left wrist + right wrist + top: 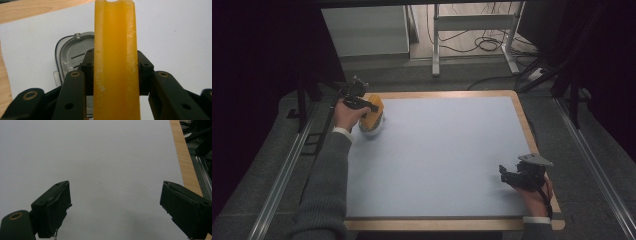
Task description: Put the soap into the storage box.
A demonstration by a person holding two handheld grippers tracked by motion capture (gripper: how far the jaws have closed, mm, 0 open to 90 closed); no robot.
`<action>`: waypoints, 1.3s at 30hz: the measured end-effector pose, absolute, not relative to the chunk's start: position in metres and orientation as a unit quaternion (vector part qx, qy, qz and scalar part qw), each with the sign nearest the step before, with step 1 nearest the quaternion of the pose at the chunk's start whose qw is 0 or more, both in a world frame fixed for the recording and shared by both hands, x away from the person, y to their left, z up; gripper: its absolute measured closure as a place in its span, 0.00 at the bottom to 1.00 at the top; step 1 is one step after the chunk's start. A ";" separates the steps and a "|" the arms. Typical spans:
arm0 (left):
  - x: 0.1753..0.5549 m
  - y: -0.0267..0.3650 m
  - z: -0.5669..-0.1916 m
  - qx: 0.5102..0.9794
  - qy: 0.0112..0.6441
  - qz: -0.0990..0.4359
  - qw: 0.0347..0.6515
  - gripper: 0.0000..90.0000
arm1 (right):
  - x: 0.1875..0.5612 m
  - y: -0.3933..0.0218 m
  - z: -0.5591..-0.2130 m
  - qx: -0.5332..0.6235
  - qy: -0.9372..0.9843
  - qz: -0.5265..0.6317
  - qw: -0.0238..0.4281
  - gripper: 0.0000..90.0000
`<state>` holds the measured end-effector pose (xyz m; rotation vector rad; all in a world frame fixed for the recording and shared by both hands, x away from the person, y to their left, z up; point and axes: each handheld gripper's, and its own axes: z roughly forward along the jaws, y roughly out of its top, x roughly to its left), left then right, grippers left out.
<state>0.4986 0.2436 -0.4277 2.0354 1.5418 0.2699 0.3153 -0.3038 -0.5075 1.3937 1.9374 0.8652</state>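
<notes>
Gripping orange bar, translucent, grooved | left gripper | over metal dish

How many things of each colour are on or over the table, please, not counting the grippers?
Orange: 1, the orange bar, clamped in the left gripper.
Silver-grey: 1, the metal dish lying on the table below the bar.
Total: 2.

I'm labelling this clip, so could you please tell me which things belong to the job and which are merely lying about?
In the job:
- orange soap bar, clamped in the left gripper
- metal soap dish

Lying about:
- right gripper, open over the table
- floor cables
</notes>
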 end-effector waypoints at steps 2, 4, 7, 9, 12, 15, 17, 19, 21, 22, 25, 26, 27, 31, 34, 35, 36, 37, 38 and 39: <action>0.502 0.246 -0.432 0.758 0.580 0.102 0.281 0.68 | 0.315 -0.304 -0.507 0.525 0.728 0.326 0.297 0.11; 0.503 0.247 -0.434 0.758 0.582 0.098 0.279 0.68 | 0.315 -0.304 -0.507 0.525 0.728 0.326 0.297 0.11; 0.506 0.251 -0.441 0.756 0.588 0.093 0.274 0.68 | 0.315 -0.305 -0.507 0.526 0.727 0.325 0.298 0.11; 0.508 0.254 -0.444 0.752 0.593 0.095 0.271 0.68 | 0.315 -0.305 -0.508 0.526 0.727 0.325 0.298 0.11; 0.510 0.258 -0.447 0.744 0.600 0.093 0.278 0.68 | 0.316 -0.305 -0.508 0.527 0.728 0.324 0.296 0.11; 0.511 0.259 -0.450 0.740 0.605 0.093 0.279 0.68 | 0.316 -0.305 -0.509 0.528 0.728 0.322 0.295 0.11; 0.511 0.260 -0.451 0.738 0.607 0.094 0.279 0.68 | 0.316 -0.305 -0.509 0.527 0.729 0.322 0.296 0.11; 0.512 0.260 -0.453 0.736 0.610 0.096 0.276 0.68 | 0.316 -0.305 -0.509 0.527 0.729 0.321 0.296 0.11; 0.514 0.261 -0.457 0.732 0.616 0.091 0.276 0.68 | 0.316 -0.305 -0.509 0.527 0.729 0.321 0.296 0.11; 0.514 0.261 -0.457 0.732 0.616 0.091 0.276 0.68 | 0.316 -0.305 -0.510 0.528 0.729 0.320 0.296 0.11; 0.514 0.262 -0.463 0.729 0.621 0.089 0.273 0.67 | 0.316 -0.306 -0.510 0.528 0.728 0.320 0.297 0.11; 0.514 0.262 -0.463 0.729 0.621 0.089 0.273 0.67 | 0.316 -0.306 -0.510 0.528 0.728 0.320 0.297 0.11; 0.513 0.264 -0.463 0.725 0.622 0.093 0.282 0.67 | 0.316 -0.306 -0.510 0.528 0.729 0.319 0.297 0.11; 0.506 0.266 -0.448 0.719 0.615 0.121 0.301 0.48 | 0.317 -0.304 -0.511 0.526 0.732 0.318 0.295 0.11; 0.501 0.265 -0.440 0.717 0.611 0.146 0.302 0.40 | 0.317 -0.303 -0.511 0.526 0.732 0.317 0.295 0.11; 0.499 0.266 -0.438 0.716 0.610 0.149 0.305 0.36 | 0.317 -0.303 -0.511 0.525 0.732 0.317 0.295 0.11; 0.495 0.268 -0.433 0.719 0.601 0.159 0.310 0.35 | 0.317 -0.303 -0.511 0.526 0.732 0.317 0.295 0.11; 0.495 0.268 -0.433 0.719 0.601 0.159 0.310 0.35 | 0.317 -0.303 -0.511 0.526 0.732 0.317 0.295 0.11; 0.491 0.268 -0.431 0.723 0.593 0.166 0.314 0.35 | 0.316 -0.303 -0.511 0.525 0.732 0.317 0.295 0.11; 0.489 0.267 -0.429 0.727 0.587 0.164 0.316 0.35 | 0.316 -0.303 -0.511 0.526 0.732 0.318 0.295 0.11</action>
